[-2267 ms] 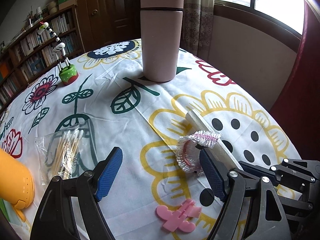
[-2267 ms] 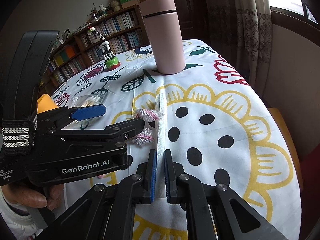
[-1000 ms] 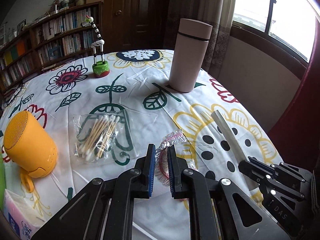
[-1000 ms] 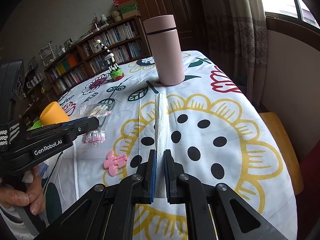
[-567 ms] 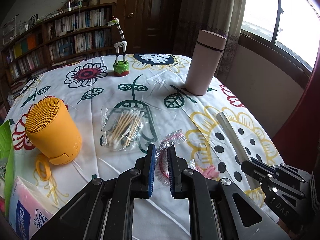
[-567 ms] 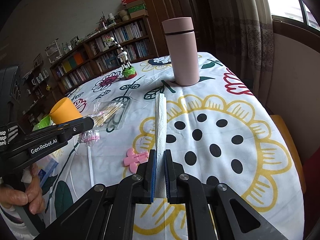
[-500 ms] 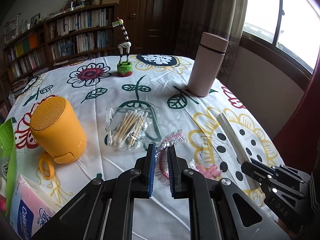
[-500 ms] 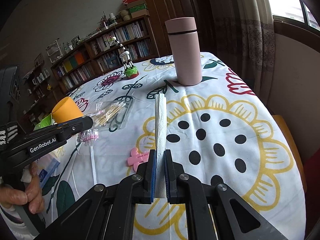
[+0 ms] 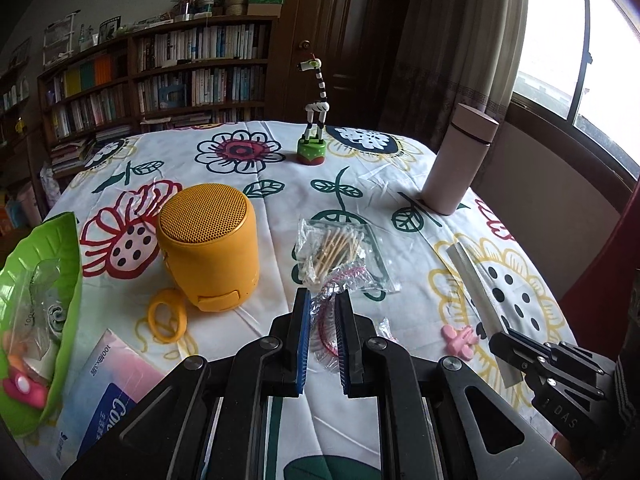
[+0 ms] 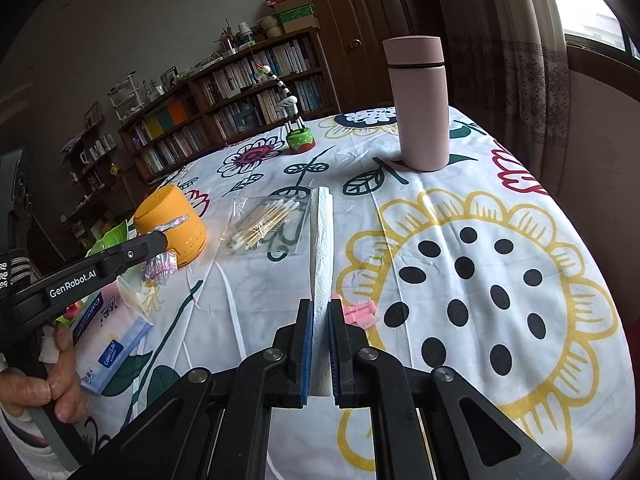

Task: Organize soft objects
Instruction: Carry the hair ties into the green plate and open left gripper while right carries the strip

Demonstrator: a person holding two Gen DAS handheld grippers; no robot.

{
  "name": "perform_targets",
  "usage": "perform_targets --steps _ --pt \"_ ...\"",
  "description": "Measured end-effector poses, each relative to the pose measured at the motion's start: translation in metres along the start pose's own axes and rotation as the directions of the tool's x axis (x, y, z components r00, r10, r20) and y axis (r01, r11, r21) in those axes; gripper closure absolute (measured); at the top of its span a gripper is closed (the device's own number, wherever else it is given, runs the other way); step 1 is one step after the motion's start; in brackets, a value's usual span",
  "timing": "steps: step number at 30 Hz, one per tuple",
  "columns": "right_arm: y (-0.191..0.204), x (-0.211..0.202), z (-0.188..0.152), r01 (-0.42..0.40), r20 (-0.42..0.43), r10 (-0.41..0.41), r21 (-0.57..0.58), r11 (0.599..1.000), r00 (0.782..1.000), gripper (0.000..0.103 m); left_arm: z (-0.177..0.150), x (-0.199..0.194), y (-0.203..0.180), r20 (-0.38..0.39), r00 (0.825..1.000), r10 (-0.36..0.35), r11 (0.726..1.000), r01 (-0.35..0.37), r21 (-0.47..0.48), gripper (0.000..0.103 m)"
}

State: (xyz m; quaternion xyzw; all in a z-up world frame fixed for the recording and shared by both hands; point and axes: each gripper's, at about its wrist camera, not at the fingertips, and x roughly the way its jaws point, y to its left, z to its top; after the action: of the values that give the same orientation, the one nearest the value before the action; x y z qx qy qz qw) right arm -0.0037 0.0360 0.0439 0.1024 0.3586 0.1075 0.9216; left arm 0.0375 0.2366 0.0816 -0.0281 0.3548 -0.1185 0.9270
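Crinkly clear wrapper (image 9: pixel 329 312), pink inside, pinched in left gripper (image 9: pixel 321 320).

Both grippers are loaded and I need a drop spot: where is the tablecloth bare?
Bare cloth: the dotted yellow flower print right of the folded white paper towel, below the pink tumbler. Crowded: the orange speaker, clear bag of cotton swabs, tissue pack and green tray.

A creased cotton-like floral tablecloth (image 9: pixel 280 216) carries a matt mesh-topped yellow speaker (image 9: pixel 208 246), a smooth matt pink flask (image 10: pixel 420 104), wooden-stemmed cotton swabs in a glossy clear bag (image 9: pixel 340 248), crinkly cellophane wrapping (image 9: pixel 326 312) and embossed white paper towel (image 10: pixel 322 248).
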Motion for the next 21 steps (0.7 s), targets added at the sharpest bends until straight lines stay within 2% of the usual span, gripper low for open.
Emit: perform_targets --steps 11,21 --pt "0.032 0.003 0.005 -0.029 0.006 0.029 -0.034 0.999 1.0 0.094 -0.003 -0.031 0.064 0.054 0.995 0.087 0.992 -0.081 -0.097 0.091" --pt "0.061 0.01 0.008 -0.056 0.0 0.056 -0.074 0.996 0.998 0.094 -0.007 -0.056 0.127 0.078 0.979 0.189 0.968 -0.172 -0.185 0.091"
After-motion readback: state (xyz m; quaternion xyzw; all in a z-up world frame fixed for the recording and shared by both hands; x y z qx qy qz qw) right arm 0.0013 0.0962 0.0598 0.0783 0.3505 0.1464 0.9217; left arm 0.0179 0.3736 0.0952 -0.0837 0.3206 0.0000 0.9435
